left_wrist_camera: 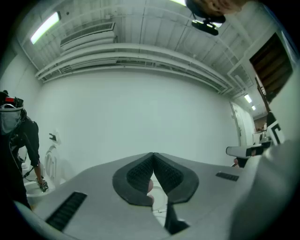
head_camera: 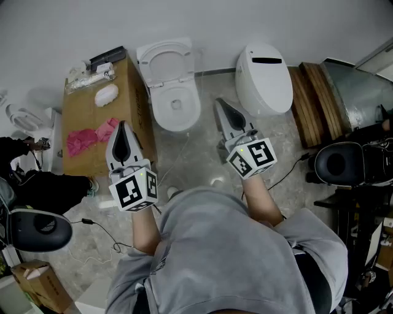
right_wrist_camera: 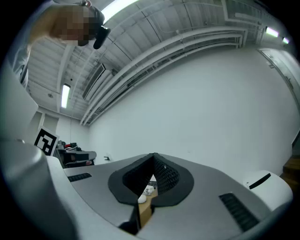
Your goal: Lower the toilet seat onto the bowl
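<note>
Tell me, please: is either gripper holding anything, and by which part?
Nothing is held. The left gripper and the right gripper both have their jaws together and empty, short of the toilet.

At wall [head_camera: 245,18]: toilet [head_camera: 175,101], seat [head_camera: 147,66] raised at its back. Just left of toilet: box [head_camera: 132,92], cloth [head_camera: 89,138] laid on it. Right of toilet: second toilet [head_camera: 264,80], planks [head_camera: 310,101] beyond. Before toilet: left gripper [head_camera: 123,126] leftward, right gripper [head_camera: 219,102] rightward.
</note>
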{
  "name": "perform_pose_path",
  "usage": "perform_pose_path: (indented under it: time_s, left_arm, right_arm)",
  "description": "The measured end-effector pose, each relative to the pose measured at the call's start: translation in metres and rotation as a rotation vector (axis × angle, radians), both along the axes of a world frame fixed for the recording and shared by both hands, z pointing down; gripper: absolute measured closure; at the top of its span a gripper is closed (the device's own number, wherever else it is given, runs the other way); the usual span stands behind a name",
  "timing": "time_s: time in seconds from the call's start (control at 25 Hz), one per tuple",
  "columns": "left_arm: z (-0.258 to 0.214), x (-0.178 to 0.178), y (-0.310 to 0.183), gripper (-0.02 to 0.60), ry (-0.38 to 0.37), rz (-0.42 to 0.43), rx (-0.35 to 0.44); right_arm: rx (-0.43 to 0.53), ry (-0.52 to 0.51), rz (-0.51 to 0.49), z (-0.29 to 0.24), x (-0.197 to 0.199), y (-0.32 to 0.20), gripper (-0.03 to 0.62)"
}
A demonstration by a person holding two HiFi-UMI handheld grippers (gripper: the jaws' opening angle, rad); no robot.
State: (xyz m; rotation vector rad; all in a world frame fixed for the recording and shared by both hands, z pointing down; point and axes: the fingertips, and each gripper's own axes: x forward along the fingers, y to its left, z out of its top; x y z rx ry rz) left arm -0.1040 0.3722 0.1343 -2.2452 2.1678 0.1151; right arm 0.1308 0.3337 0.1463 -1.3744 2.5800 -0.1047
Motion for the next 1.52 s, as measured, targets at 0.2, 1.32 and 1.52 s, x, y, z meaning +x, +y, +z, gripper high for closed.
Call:
perform_pose_path:
  time_s: [0.2,1.32,1.52]
  left_arm:
    - [-0.001,0.007,0.003,0.581,-0.001,-0.001,0.0]
    - [0.001,0.073,0.021,0.581,-0.013,-0.034,-0.048]
    - [0.005,0.101,0.024,0.581,-0.001,-0.025,-0.065]
  right_arm:
    - [-0.004,0.007,0.0,-0.001,0.006,0.002,0.597]
    - [0.003,0.004,-0.085,0.006,0.065,0.021,0.595]
    - [-0.024,-0.006,-0.091,0.013,0.092,0.025,0.595]
